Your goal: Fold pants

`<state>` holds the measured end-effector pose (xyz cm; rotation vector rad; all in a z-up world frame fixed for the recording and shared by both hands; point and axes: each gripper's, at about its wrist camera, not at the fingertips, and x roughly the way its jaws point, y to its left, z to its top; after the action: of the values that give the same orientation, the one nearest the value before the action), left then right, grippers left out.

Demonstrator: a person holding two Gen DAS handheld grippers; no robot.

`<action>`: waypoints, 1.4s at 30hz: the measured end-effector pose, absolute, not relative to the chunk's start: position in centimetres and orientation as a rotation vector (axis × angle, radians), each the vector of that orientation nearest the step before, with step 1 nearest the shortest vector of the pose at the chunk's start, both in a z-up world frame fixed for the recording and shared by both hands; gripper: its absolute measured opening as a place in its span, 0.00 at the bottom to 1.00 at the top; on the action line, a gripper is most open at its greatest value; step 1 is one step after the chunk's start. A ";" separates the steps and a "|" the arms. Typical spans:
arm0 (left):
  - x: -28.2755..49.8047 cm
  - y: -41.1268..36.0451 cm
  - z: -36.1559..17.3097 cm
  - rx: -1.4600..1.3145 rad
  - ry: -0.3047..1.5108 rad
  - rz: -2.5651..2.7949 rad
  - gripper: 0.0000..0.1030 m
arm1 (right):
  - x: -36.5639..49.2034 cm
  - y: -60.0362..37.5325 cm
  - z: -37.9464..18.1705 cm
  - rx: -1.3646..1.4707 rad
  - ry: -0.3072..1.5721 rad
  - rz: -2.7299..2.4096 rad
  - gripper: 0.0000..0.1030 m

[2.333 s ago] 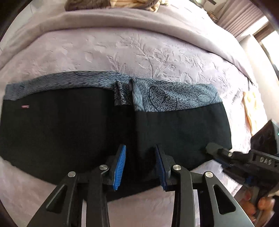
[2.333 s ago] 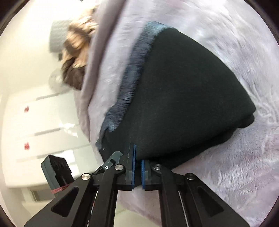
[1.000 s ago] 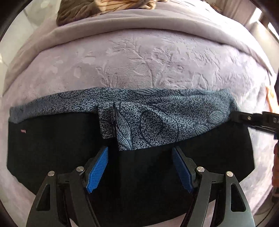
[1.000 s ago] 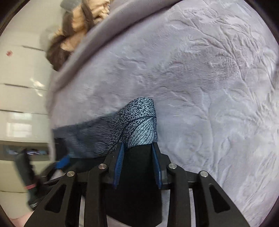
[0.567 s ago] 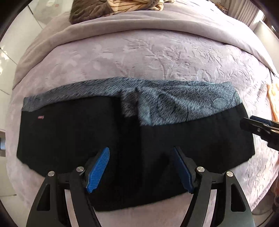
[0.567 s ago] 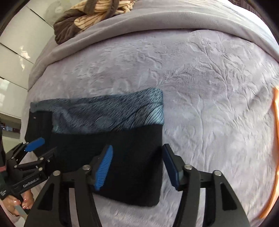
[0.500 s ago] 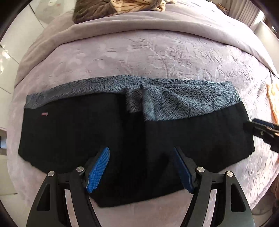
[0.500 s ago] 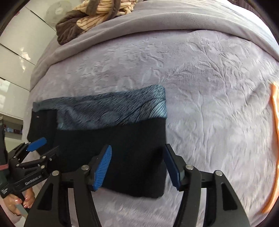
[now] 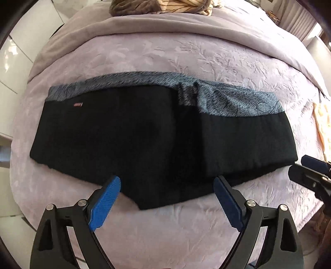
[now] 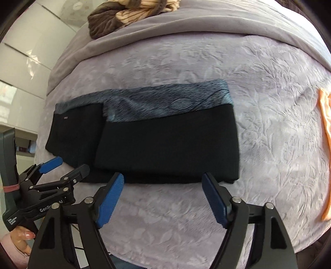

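The black pants [image 9: 144, 140] with a grey-blue patterned band [image 9: 227, 99] lie folded flat on the lilac bedspread [image 9: 165, 53], the right part doubled over the left. In the right wrist view the same pants [image 10: 165, 140] lie ahead of the fingers. My left gripper [image 9: 167, 186] hovers above the pants' near edge, its jaws opening, nothing pressed between them. My right gripper [image 10: 163, 182] hangs over the near edge too, jaws opening and holding nothing. The left gripper [image 10: 64, 165] also shows at the lower left of the right wrist view, held by a hand [image 10: 22, 238].
A brown and cream striped garment [image 10: 128, 12] is bunched at the far end of the bed. An orange cloth [image 10: 325, 144] lies at the bed's right edge. White cupboard fronts [image 10: 24, 68] stand to the left. Bare bedspread [image 10: 269, 93] surrounds the pants.
Both grippers let go of the pants, spread their jaws wider and drew back and up. The right part now lies folded over the left.
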<state>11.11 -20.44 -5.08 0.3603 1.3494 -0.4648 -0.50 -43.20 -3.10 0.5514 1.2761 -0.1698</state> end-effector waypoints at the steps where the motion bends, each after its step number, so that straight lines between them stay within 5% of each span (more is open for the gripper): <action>1: 11.1 -19.9 -5.0 0.356 1.355 -0.466 0.89 | -0.4 -42.6 -2.9 0.543 1.275 -0.167 0.84; 5: 10.9 -18.1 -4.8 0.340 1.365 -0.454 1.00 | 0.2 -40.0 -2.3 0.471 1.280 -0.165 0.89; 6: 10.9 -17.4 -4.6 0.328 1.365 -0.451 1.00 | 0.4 -39.3 -2.1 0.449 1.287 -0.168 1.00; 42: 16.3 -0.9 -6.6 0.099 1.411 -0.241 1.00 | 7.8 -26.6 -2.9 0.330 1.446 -0.095 1.00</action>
<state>16.30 -0.92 -6.57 0.0987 1.4109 -0.2407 7.83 -26.63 -2.94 0.3302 1.4462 -0.0953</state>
